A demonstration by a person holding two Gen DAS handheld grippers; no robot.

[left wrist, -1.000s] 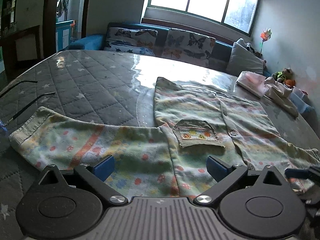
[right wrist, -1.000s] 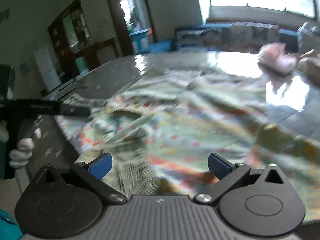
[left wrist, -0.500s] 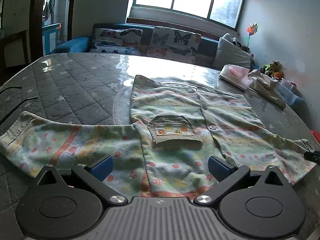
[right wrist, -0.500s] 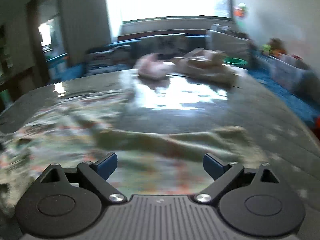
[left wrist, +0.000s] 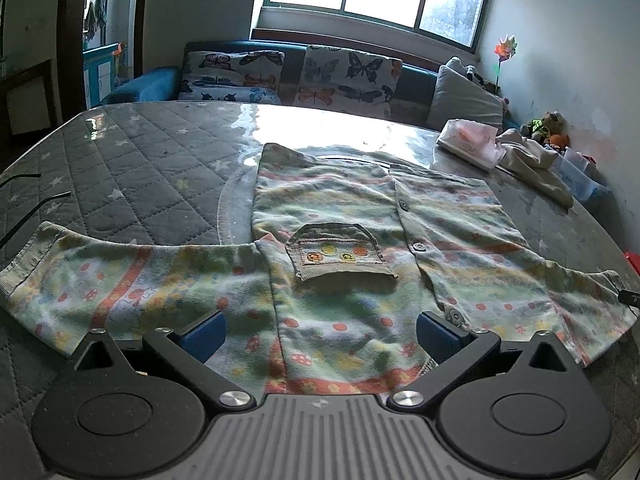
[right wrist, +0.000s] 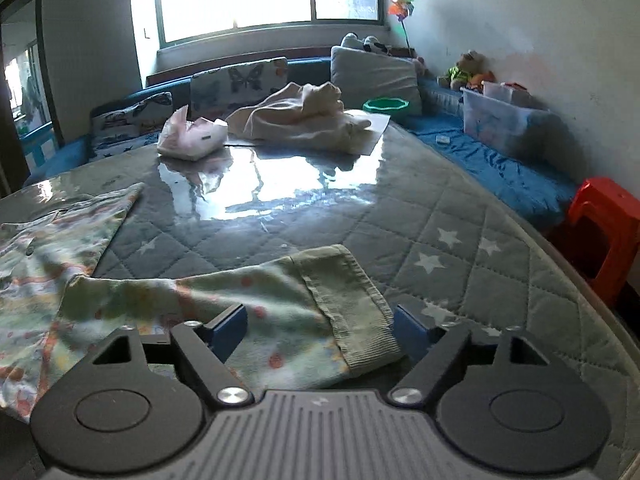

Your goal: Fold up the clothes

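A child's patterned cardigan [left wrist: 360, 240] with a chest pocket [left wrist: 340, 256] and buttons lies flat and spread out on the quilted table [left wrist: 140, 168]. Its left sleeve [left wrist: 100, 288] stretches left. My left gripper [left wrist: 320, 332] is open above the collar edge, holding nothing. In the right wrist view the right sleeve [right wrist: 260, 304] with its ribbed cuff [right wrist: 352, 312] lies between the fingers of my open right gripper [right wrist: 320, 328]; the jaws stand wide apart on either side of it.
A pink folded garment [right wrist: 192, 140] and a cream crumpled garment [right wrist: 304, 116] lie at the table's far side. A red stool [right wrist: 600, 232] stands beside the table's right edge. A sofa with butterfly cushions [left wrist: 340, 76] is behind. Two thin black rods [left wrist: 36, 208] lie at far left.
The right gripper swung from the cardigan's body out to the right sleeve and now sits over its cuff. The left gripper shifted right along the collar edge. Both stayed open.
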